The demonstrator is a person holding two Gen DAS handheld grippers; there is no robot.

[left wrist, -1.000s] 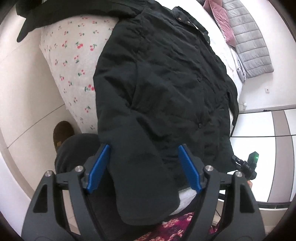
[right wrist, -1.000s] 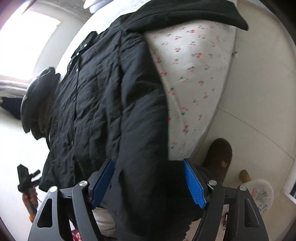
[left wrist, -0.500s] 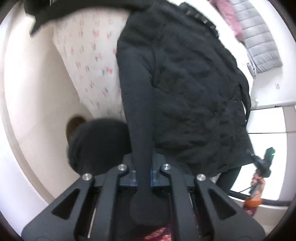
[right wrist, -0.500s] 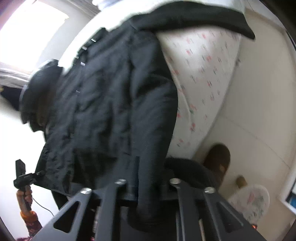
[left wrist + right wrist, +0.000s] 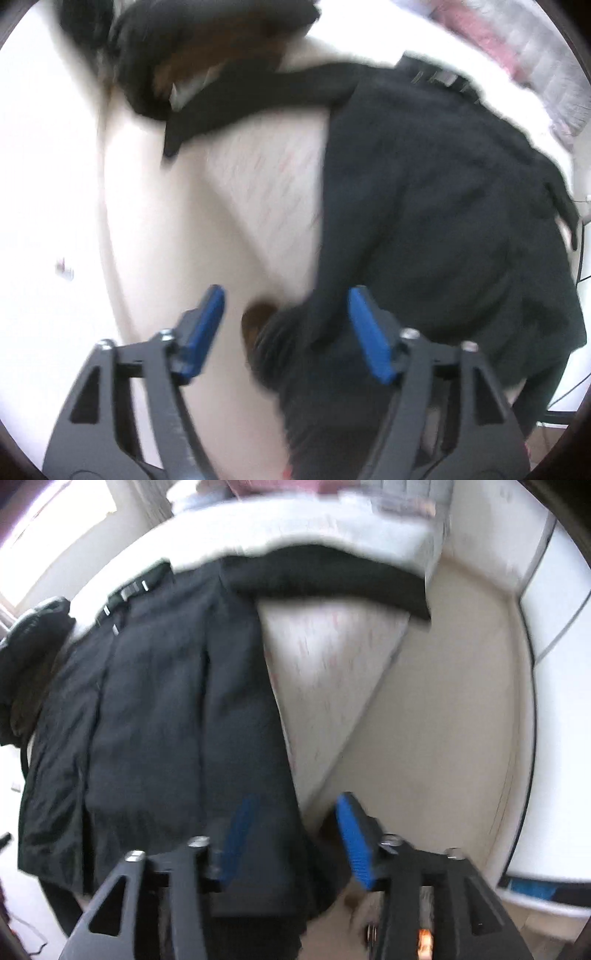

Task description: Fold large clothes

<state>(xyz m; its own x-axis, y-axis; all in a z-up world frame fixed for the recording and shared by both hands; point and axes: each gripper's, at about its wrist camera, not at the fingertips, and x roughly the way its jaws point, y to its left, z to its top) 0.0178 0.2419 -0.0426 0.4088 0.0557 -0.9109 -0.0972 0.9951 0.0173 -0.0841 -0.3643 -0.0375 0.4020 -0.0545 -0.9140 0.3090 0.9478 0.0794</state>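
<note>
A bed [image 5: 258,192] with a pale, small-print sheet fills the space ahead of both grippers. On it lies the black jacket [image 5: 443,206], spread flat, one sleeve [image 5: 325,579] stretched out sideways across the sheet at the far end. The left gripper [image 5: 286,332] has its blue pads wide apart and opening, the jacket's near edge just inside its right pad, unpinched. The right gripper [image 5: 295,842] is likewise opening, dark cloth hanging loose between its pads

left tongs [image 5: 286,325] opening, right tongs [image 5: 295,834] opening
</note>
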